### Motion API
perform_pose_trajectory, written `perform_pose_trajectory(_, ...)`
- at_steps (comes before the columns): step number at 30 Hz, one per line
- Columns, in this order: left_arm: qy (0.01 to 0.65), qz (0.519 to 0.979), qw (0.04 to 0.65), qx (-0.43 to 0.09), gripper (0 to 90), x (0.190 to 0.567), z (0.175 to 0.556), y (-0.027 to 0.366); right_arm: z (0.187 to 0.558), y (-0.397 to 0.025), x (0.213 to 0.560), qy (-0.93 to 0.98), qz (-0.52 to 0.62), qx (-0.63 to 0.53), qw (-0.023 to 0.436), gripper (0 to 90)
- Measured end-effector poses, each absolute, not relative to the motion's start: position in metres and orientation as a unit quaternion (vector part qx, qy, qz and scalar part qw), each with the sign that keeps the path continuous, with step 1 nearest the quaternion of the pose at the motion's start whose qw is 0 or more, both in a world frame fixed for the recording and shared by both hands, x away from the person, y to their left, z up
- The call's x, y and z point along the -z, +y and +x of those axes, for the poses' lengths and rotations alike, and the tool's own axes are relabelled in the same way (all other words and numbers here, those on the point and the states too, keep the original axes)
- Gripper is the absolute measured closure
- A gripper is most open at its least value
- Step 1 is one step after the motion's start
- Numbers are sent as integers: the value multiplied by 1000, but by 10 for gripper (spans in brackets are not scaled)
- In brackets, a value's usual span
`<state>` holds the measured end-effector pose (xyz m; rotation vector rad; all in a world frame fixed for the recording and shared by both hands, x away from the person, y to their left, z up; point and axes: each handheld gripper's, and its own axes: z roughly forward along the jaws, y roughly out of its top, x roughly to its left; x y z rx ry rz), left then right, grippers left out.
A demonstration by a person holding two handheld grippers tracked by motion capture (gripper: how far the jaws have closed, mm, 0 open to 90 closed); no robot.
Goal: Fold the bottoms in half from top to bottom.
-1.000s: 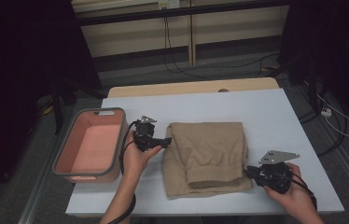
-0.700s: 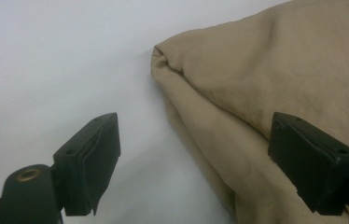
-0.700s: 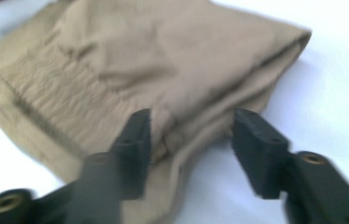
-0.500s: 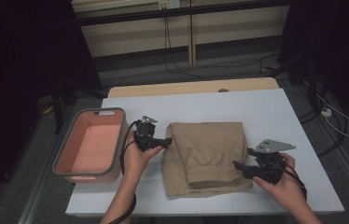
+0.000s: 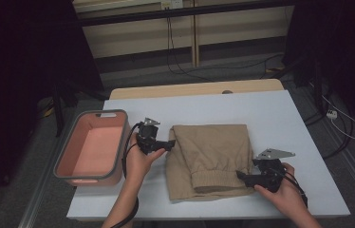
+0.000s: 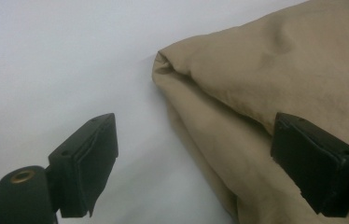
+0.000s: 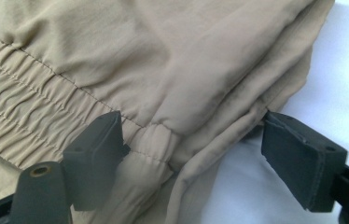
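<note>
- Lying folded at the middle of the pale blue-white surface (image 5: 270, 118): tan trousers (image 5: 211, 159), elastic waistband toward the near edge, with bare room on the far and right sides.
- Straddling the garment's left folded edge: left claw (image 5: 171, 143), held in the left hand (image 5: 140, 159), jaws spread wide, one over bare surface, the other over the cloth; not closed on anything.
- Seen from the left gripper view: same left claw (image 6: 210, 172) agape, rounded fold corner of the trousers (image 6: 266, 79) just beyond the jaws, smooth white surface (image 6: 60, 60) open to the left.
- Reaching at the garment's near right corner: right claw (image 5: 240, 176), held in the right hand (image 5: 284, 190), grey three-cornered plate on top.
- Seen from the right gripper view: right claw (image 7: 191, 154) open, jaws either side of layered cloth edges of the trousers (image 7: 163, 60), one jaw by the gathered waistband, the other over white surface (image 7: 340, 79); cloth between but not pinched.
- Sitting just left of the left hand, at the surface's left edge: pink bin (image 5: 90, 149) with a grey rim, small pale label on its far rim, writing too small to read.
- Running along the far edge: bare wood strip (image 5: 194, 89) with a dark round spot.
- Beyond: dim room, grey floor (image 5: 223, 66), loose cables (image 5: 180, 52), pale wall panels, dark drapes either side.
</note>
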<state>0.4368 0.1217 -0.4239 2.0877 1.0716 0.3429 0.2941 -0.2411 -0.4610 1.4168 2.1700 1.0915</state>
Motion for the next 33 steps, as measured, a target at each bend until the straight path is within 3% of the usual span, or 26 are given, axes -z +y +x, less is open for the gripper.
perform_pose_trajectory(8,423,810,384,-133,111,423,438,121,296,-243,468,748,514,-396,136,230)
perform_pose_trajectory(14,435,802,390,-128,56,424,441,119,296,-245,467,741,513,-426,79,560)
perform_pose_trajectory(19,441,798,392,-119,42,428,447,113,296,-234,455,761,497,-401,113,714)
perform_pose_trajectory(33,457,795,377,-131,37,443,471,86,294,-233,455,767,485,-401,126,735)
